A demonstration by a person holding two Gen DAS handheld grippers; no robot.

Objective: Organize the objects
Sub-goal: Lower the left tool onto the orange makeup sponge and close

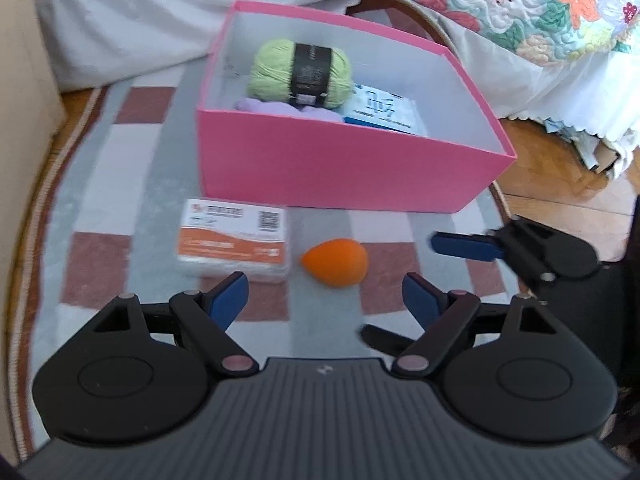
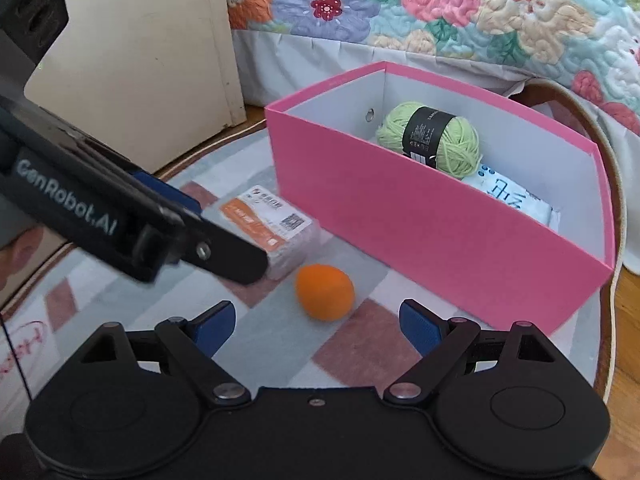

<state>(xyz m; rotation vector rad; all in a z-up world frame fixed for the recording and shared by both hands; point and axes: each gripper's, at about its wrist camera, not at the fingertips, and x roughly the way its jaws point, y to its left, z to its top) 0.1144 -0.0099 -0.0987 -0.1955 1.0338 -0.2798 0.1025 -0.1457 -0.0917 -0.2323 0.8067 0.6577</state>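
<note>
An orange egg-shaped sponge [image 1: 335,263] [image 2: 324,292] lies on the checked rug in front of a pink box [image 1: 340,176] [image 2: 420,232]. Left of it sits a white and orange packet [image 1: 234,246] [image 2: 272,224]. The box holds a green yarn ball [image 1: 300,72] [image 2: 430,138], a lilac item [image 1: 280,110] and a blue and white packet [image 1: 380,114] [image 2: 516,200]. My left gripper [image 1: 324,300] is open just short of the sponge and the packet. My right gripper [image 2: 316,324] is open, with the sponge just ahead of its gap. Neither holds anything.
The rug [image 1: 120,208] lies on a wooden floor [image 1: 560,168]. Behind the box hangs a floral quilt [image 2: 440,12] over a white bed skirt. A beige cabinet [image 2: 152,60] stands at the left. One of the right gripper's fingers [image 1: 464,246] reaches in close beside my left one.
</note>
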